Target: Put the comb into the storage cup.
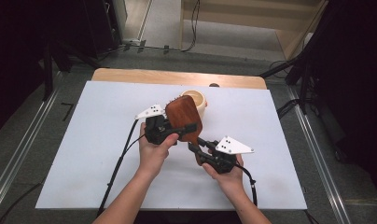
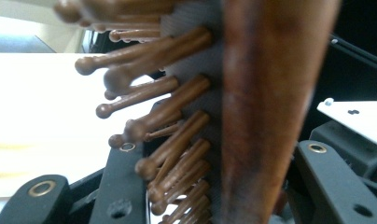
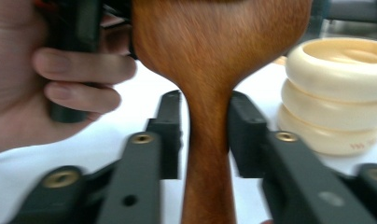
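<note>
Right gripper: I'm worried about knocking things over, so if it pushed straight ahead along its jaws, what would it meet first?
Probably the wooden hairbrush itself: the right gripper straddles its handle, and the wide head lies directly ahead. The cream ribbed cup sits off to one side.

Small red print on the cream ringed holder (image 3: 336, 107), too blurred to read

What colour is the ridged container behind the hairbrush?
Cream, almost ivory. The ridged container shows best in the right gripper view, behind the brown wooden hairbrush.
</note>
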The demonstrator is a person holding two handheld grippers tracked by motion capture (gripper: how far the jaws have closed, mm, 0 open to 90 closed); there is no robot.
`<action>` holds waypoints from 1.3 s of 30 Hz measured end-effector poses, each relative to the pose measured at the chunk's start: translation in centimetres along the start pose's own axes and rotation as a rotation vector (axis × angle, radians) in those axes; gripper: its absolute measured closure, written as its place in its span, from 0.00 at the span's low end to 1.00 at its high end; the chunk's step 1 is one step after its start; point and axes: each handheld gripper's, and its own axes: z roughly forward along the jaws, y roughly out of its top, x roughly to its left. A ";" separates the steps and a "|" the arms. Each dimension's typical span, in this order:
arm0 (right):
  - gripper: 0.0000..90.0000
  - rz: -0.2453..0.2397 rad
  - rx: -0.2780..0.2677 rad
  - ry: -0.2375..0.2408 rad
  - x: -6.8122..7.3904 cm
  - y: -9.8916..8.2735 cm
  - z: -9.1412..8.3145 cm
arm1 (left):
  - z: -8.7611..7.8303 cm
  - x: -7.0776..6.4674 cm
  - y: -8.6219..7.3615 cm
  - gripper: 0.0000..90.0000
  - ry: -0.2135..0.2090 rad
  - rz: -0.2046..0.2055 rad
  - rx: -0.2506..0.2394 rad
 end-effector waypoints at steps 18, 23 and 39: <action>0.00 -0.024 0.026 -0.084 -2.5 -0.8 -4.3 | -0.5 0.0 0.9 0.62 0.027 0.030 -0.014; 0.00 -0.026 0.009 -0.113 -3.4 -1.3 -6.0 | -0.8 0.0 1.1 0.62 0.036 0.041 -0.017; 0.00 -0.008 0.009 -0.185 -5.9 -3.0 -10.1 | -1.5 0.4 1.9 0.62 0.054 0.046 -0.032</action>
